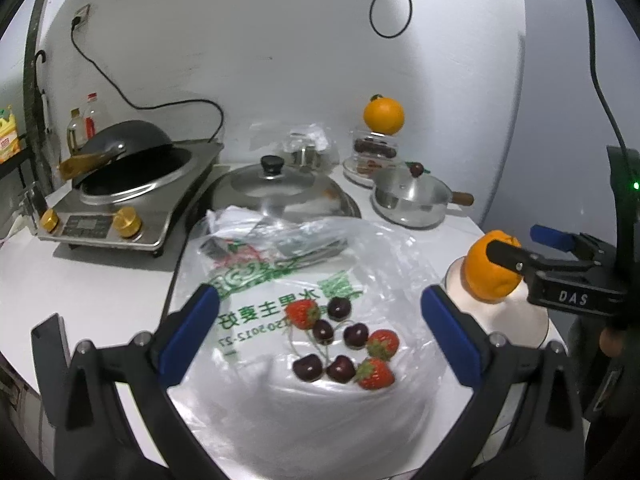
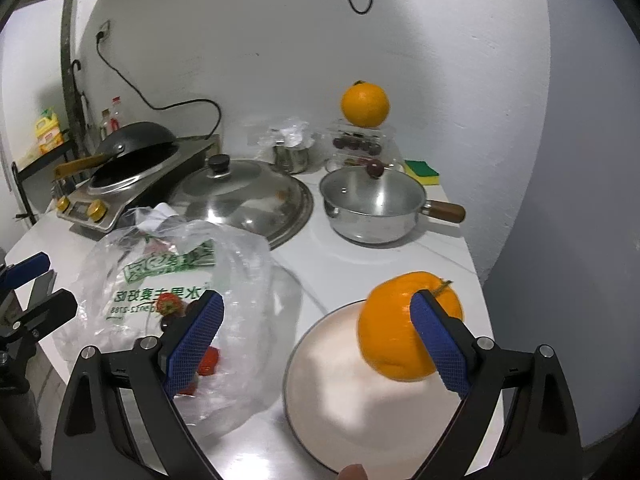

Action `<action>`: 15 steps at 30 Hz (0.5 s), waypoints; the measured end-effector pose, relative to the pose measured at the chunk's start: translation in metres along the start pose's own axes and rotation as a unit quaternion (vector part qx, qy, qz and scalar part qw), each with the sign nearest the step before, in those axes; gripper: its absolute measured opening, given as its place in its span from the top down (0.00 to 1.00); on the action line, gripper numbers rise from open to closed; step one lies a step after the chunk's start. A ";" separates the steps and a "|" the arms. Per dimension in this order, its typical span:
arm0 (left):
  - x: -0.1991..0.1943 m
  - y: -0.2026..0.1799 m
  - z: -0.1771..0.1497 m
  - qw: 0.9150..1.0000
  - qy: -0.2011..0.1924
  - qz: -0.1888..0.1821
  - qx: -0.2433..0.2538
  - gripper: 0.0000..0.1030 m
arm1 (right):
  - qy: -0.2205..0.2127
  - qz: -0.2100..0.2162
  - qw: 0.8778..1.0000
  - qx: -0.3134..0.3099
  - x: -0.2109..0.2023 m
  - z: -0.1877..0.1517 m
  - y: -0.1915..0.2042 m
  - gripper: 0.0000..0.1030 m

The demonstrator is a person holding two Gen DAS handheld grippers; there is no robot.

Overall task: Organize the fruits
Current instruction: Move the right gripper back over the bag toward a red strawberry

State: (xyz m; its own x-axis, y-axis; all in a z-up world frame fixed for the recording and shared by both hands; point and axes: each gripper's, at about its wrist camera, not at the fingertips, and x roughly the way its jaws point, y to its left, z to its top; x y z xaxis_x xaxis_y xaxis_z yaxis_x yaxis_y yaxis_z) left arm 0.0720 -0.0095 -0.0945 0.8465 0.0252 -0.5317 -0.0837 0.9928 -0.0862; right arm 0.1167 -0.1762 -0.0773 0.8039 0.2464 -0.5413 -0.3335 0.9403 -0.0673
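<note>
Several dark cherries (image 1: pixel 340 308) and three strawberries (image 1: pixel 303 313) lie on a clear plastic bag (image 1: pixel 280 280) on the white counter. My left gripper (image 1: pixel 320 320) is open and empty, its blue pads either side of the fruit. An orange (image 2: pixel 394 326) sits on a white plate (image 2: pixel 332 400) at the right; it also shows in the left wrist view (image 1: pixel 490 276). My right gripper (image 2: pixel 316 340) is open, its right pad touching the orange, its left pad over the bag (image 2: pixel 180 280).
A second orange (image 2: pixel 365 104) rests on a clear box of cherries (image 2: pixel 356 142) at the back. A steel pot with lid (image 2: pixel 372 208), a large pan lid (image 2: pixel 244 196), an induction cooker with wok (image 2: pixel 132 168) and a sponge (image 2: pixel 420 170) stand behind.
</note>
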 end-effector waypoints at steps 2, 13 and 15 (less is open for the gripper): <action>-0.004 0.007 -0.002 1.000 -0.001 0.002 -0.004 0.01 | 0.001 0.002 1.000 -0.001 0.000 0.000 0.007 0.07; -0.010 0.033 -0.016 1.000 0.004 0.007 -0.023 0.01 | 0.017 0.026 0.999 -0.026 0.004 -0.008 0.047 0.07; -0.010 0.036 -0.018 1.000 0.006 0.007 -0.024 0.01 | 0.024 0.032 0.999 -0.032 0.007 -0.011 0.055 0.13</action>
State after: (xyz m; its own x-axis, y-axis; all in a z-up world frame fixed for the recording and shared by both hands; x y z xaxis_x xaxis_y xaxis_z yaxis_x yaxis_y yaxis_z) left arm 0.0510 0.0236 -0.1074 0.8389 0.0376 -0.5429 -0.1215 0.9854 -0.1194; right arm 0.0983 -0.1251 -0.0939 0.7551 0.2930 -0.5865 -0.4166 0.9052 -0.0841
